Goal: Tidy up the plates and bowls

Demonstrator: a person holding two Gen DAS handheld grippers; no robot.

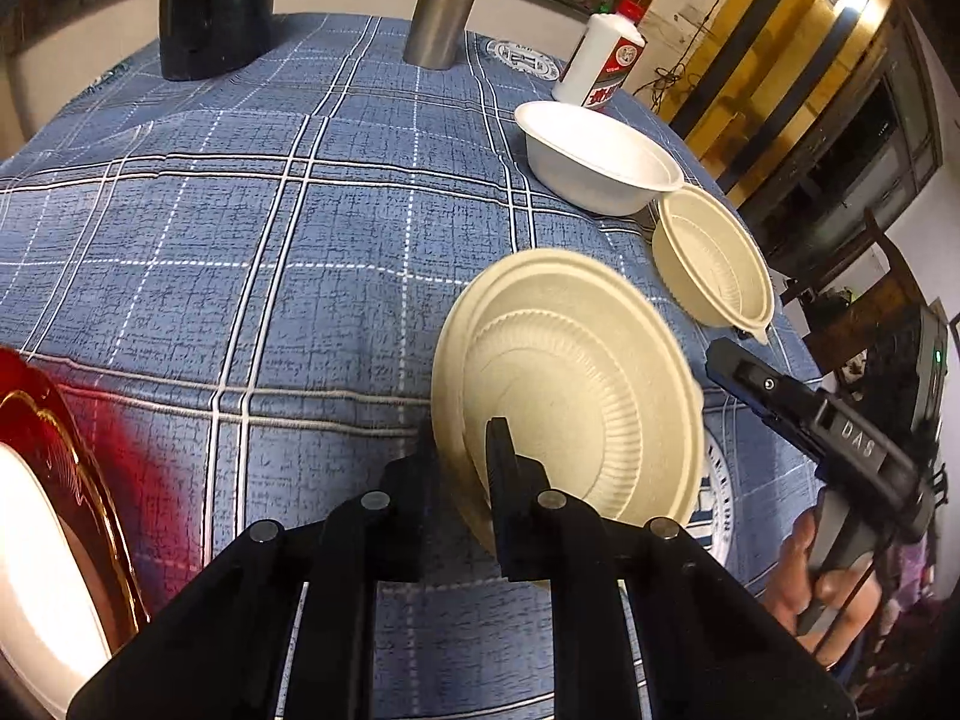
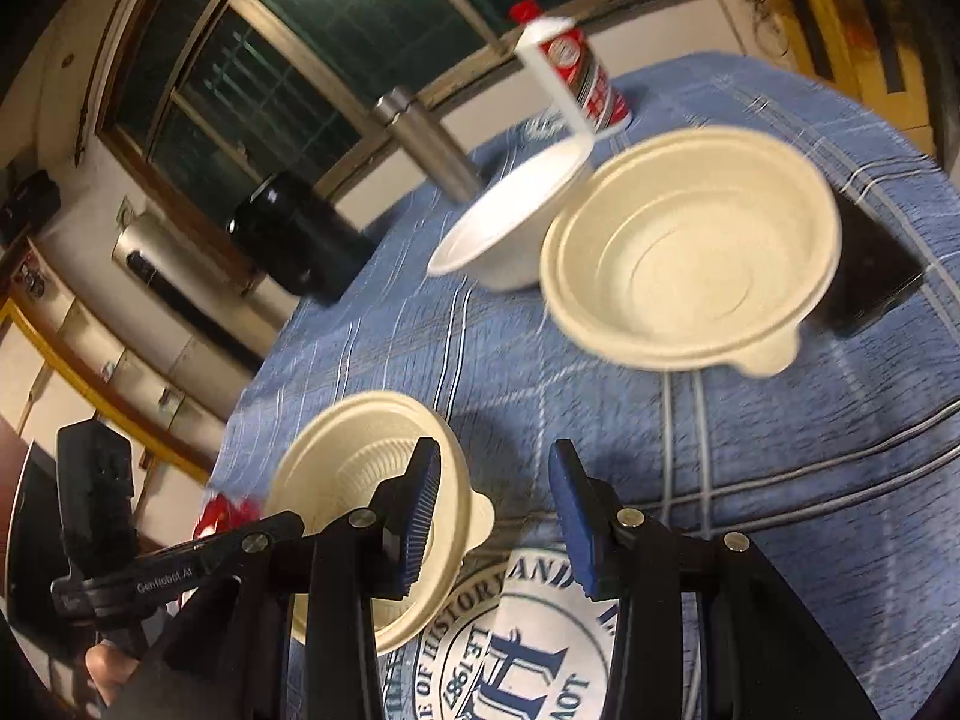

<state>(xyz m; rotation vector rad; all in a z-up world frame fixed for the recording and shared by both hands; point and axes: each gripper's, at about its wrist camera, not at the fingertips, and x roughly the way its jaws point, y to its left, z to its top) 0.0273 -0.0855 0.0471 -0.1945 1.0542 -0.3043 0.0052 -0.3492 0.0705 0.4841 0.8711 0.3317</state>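
**A:** Nearest first. What has the left gripper (image 1: 462, 480) got?

**B:** Its jaws are pinched almost shut on the near rim of a cream, ribbed pulp-fibre bowl (image 1: 570, 396), one finger inside the wall and one outside. The bowl is tipped up on edge over the blue checked tablecloth (image 1: 240, 240), its hollow facing the camera.

**A:** And the right gripper (image 2: 495, 516)?

**B:** Part open, with nothing between the blue ribbed pads (image 2: 420, 510). It hangs over the cloth's round printed crest (image 2: 528, 648), just beside the held bowl.

**A:** Where should the bowl go?

**B:** My guess is into the second cream fibre bowl (image 1: 714, 264), which sits further out, upright near the table edge, its rim touching a white smooth bowl (image 1: 594, 156) behind it. Beyond those stand a white bottle with a red cap (image 1: 600, 57), a steel flask (image 1: 441, 6) and a dark cylinder (image 1: 213, 6).

**A:** How to nest it well?

**B:** Level the bowl first, centre it above the other, lower it straight and release only once seated. A thin rim grip may let it swing, so go slowly. The right gripper could steady the lower bowl.
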